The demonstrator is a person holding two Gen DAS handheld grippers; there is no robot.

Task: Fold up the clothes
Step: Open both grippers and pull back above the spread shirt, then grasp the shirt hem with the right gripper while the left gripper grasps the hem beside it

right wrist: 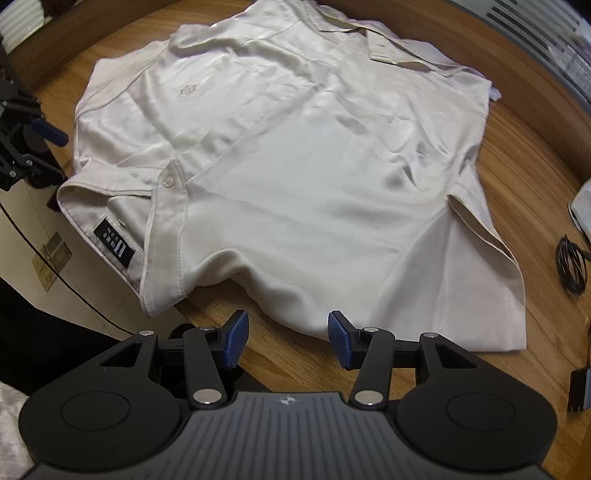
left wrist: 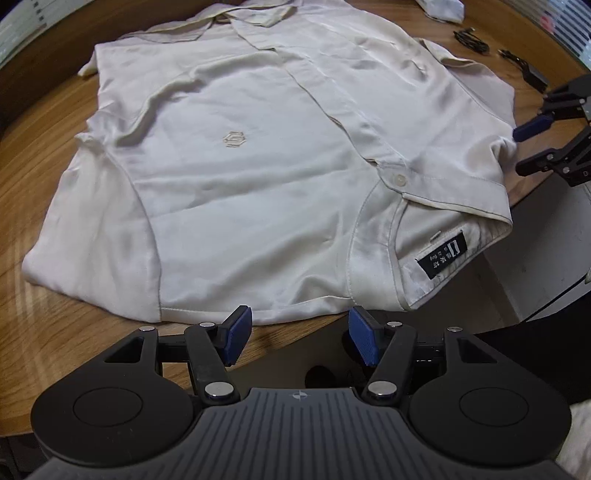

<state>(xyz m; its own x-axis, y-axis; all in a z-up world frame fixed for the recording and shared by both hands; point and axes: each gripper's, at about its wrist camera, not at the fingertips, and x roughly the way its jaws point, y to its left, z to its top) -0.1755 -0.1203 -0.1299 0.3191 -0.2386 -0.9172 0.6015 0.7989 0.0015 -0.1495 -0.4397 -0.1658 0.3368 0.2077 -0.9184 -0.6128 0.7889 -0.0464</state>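
A: Where is the shirt [left wrist: 258, 166]?

B: Spread flat on the wooden tabletop [left wrist: 55, 206], filling the middle of both wrist views. Its collar [left wrist: 458, 199] with the black label [left wrist: 439, 258] sits at the lower right of the left wrist frame and at the lower left of the right wrist frame. A small embroidered logo [left wrist: 235, 139] shows left of center in the left view.

A: And the left gripper [left wrist: 301, 341]?

B: At the bottom center of its own frame, blue pads apart, nothing between them. It hangs just short of the shirt's near edge, over the rim of the tabletop.

A: The right gripper [right wrist: 284, 339]?

B: Same posture: pads apart and empty, just before the shirt's near edge at the bottom of its frame. It also appears at the right edge of the left wrist view, beside the collar.

A: Anything else on the tabletop?

B: Black cables [right wrist: 571, 266] at the right edge of the right wrist view, and a crumpled pale cloth [left wrist: 443, 9] at the top right of the left view.
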